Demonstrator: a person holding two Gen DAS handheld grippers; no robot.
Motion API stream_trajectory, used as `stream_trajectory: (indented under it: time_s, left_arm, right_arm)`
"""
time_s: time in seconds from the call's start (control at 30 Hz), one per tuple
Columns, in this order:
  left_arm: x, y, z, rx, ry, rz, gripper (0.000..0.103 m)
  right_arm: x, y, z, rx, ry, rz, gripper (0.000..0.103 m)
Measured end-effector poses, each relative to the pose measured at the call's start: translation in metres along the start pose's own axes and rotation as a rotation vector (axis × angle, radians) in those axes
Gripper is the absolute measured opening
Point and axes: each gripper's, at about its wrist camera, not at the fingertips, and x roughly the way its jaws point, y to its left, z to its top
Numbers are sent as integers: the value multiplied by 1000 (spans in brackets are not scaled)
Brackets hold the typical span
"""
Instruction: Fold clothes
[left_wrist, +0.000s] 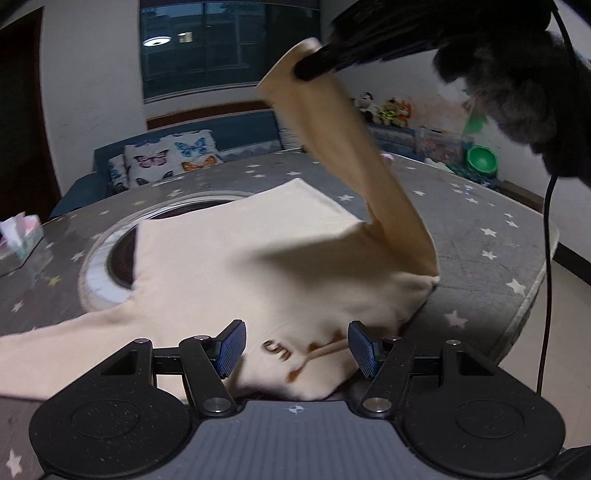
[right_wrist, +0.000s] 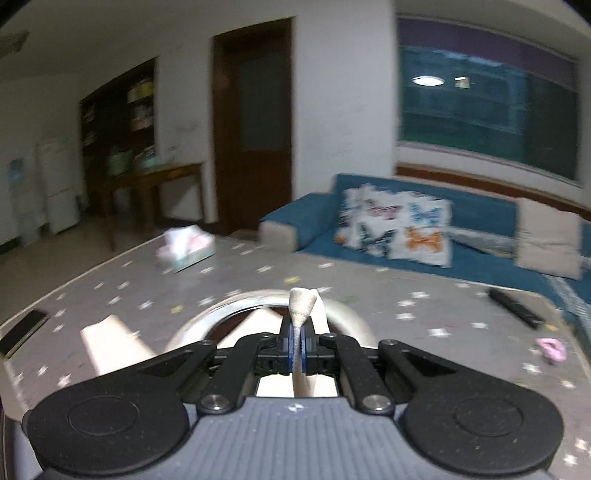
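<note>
A cream long-sleeved shirt (left_wrist: 236, 266) lies on the grey star-patterned table (left_wrist: 480, 236), with brown lettering near its collar. My left gripper (left_wrist: 295, 349) is open just above the collar end, fingers either side of the lettering. My right gripper (right_wrist: 296, 341) is shut on the cuff of the shirt's sleeve (right_wrist: 301, 306). In the left wrist view that sleeve (left_wrist: 351, 158) is lifted high above the table from the shirt's right shoulder, held by the right gripper's fingers (left_wrist: 314, 66). The other sleeve (left_wrist: 55, 354) lies flat to the left.
A round metal-rimmed recess (left_wrist: 107, 258) in the table lies partly under the shirt. A tissue box (left_wrist: 18, 240) is at the left, a phone (right_wrist: 22, 332) and a dark remote (right_wrist: 515, 308) near the edges, a pink item (right_wrist: 552, 349) at right. A blue sofa (right_wrist: 461, 236) stands behind.
</note>
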Motion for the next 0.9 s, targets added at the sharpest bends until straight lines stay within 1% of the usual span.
stream_trajectory:
  time_s: [0.2,0.23,0.27,0.3,0.37,0.43,0.63,0.7,0.8,0.9]
  left_arm:
    - [-8,13,-7,-37,13,40,65]
    - [-9,15,-7,-39,15,45,65]
    - [-10,17,-8,-41,18,50,65]
    - [-11,19,-8,-43,18,54,65]
    - [-12,24,-9,-46,19,64,65]
    - [-13,29,-9,-50,18,72,65]
    - [-11,36,-1,-58,1,83,64]
    - [-8,38,3,-62,-2,83,64]
    - [-11,42,12,-95,-19,25,63]
    - [-15,42,19,-64,-45,36,63]
  right_arm:
    - [45,51,-16,-48,114,153,4]
    - [51,56,-20,-52,136,179,7]
    - [56,62,-24,-55,158,204,8]
    - [52,57,-28,-56,169,196,12]
    - [45,48,-37,-58,192,179,12]
    - [37,39,-45,-59,215,161,15]
    - [14,12,-70,-63,283,108,15]
    - [12,0,-86,-34,309,91,15]
    - [7,-17,-110,11,350,65,15]
    - [3,-35,-133,55,390,39,14]
